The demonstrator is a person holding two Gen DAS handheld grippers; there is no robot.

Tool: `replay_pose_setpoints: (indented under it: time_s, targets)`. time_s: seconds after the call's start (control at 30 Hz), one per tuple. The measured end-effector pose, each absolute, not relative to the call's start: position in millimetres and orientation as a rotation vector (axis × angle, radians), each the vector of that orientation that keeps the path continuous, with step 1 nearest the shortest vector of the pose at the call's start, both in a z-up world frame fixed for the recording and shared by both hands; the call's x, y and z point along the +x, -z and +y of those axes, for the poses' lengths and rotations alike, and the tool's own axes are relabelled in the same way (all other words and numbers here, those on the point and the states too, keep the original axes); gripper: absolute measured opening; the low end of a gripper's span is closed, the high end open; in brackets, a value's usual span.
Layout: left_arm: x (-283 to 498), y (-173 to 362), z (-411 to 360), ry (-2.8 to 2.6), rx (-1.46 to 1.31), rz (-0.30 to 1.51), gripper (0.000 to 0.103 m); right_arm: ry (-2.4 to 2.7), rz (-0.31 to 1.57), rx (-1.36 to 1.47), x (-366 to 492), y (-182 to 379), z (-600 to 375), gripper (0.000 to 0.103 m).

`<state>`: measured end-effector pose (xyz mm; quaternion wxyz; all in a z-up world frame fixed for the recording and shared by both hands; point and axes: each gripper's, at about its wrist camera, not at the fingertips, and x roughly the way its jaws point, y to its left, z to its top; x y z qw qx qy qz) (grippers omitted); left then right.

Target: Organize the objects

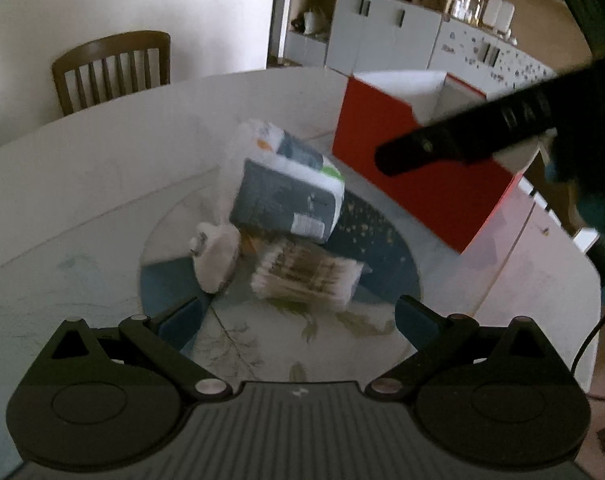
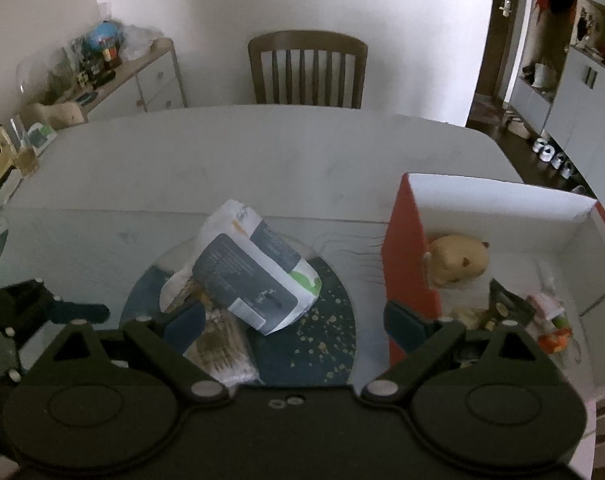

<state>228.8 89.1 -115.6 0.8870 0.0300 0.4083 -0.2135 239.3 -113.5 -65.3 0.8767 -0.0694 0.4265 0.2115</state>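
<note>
A: Just ahead of the left gripper (image 1: 298, 320), between its wide-spread fingers (image 1: 416, 318) and a little beyond their tips, lies the cotton swab pack (image 1: 308, 278); nothing is between the pads yet

B: And the bigger soft pack (image 1: 290, 196)?

A: Farther out past the swabs, leaning across them, on the dark round mat (image 1: 378, 240) that sits on the surface (image 1: 82, 184). A small white lump (image 1: 218, 258) lies toward the left finger side; blur keeps me from naming it

B: How would the swab pack handle?

A: Light and fairly stiff along its length, I'd judge, with a slick clear wrapper. I'd close across its short width at the middle so it doesn't pivot. The soft pack looks squashy and bulky; it would give under the pads and probably needs a wide bite on a corner or edge

B: The right gripper (image 2: 296, 320)?

A: Its fingers (image 2: 406, 322) also stand wide apart and empty. The swab pack sits close by its left finger, the soft pack just ahead, and the red box (image 2: 410, 256) is right at its right finger

B: What does each view add?

A: Only the right wrist looks inside the box: a tan plush toy (image 2: 458, 260) and small oddments already in there. The left wrist sees just the red outer wall, plus the right gripper's dark body crossing in front of it, and the white lump
</note>
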Motion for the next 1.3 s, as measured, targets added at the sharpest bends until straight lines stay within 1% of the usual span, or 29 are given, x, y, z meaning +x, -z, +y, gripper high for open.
replay_pose_setpoints:
  time_s: [0.23, 0.5, 0.73, 0.93, 1.0, 1.03, 1.1, 1.13, 1.17, 1.2, 1.27, 1.3]
  targets:
    - [246.3, 143.4, 60.5, 0.467, 0.141, 0.867, 0.103, -0.481, 0.922, -0.189, 254.0, 77.8, -101.8, 0.096]
    - [263.3, 158.3, 50.4, 0.449, 0.177, 0.865, 0.103, -0.537, 0.945, -0.231, 265.6, 88.4, -90.4, 0.096]
    - [269.9, 162.5, 46.4, 0.454, 0.2, 0.857, 0.103, -0.56, 0.953, -0.291, 281.7, 100.2, -75.0, 0.096]
    - [267.9, 163.9, 44.0, 0.457, 0.228, 0.834, 0.102, -0.581, 0.97, -0.303, 295.3, 112.4, -65.7, 0.094]
    - [268.1, 163.8, 43.7, 0.457, 0.227, 0.831, 0.102, -0.585, 0.978, -0.299, 298.7, 115.3, -64.9, 0.092]
    - [268.4, 163.2, 44.4, 0.455, 0.225, 0.827, 0.101, -0.591, 0.983, -0.296, 299.9, 116.2, -65.1, 0.088]
    - [268.7, 161.9, 44.7, 0.45, 0.234, 0.821, 0.095, -0.594, 0.99, -0.293, 301.2, 118.1, -64.7, 0.075]
    - [268.4, 161.5, 44.8, 0.443, 0.24, 0.818, 0.089, -0.595, 0.996, -0.293, 301.9, 119.1, -64.5, 0.065]
    - [268.3, 161.1, 45.2, 0.437, 0.245, 0.816, 0.086, -0.599, 1.006, -0.29, 302.6, 120.4, -64.7, 0.062]
    - [268.2, 160.4, 45.4, 0.434, 0.245, 0.815, 0.085, -0.602, 1.01, -0.285, 303.9, 120.1, -65.3, 0.061]
    - [268.6, 158.9, 46.8, 0.434, 0.241, 0.816, 0.081, -0.599, 1.004, -0.277, 303.6, 119.7, -67.1, 0.05]
    - [268.3, 158.0, 46.8, 0.433, 0.241, 0.816, 0.08, -0.599, 1.004, -0.273, 303.4, 119.2, -68.0, 0.047]
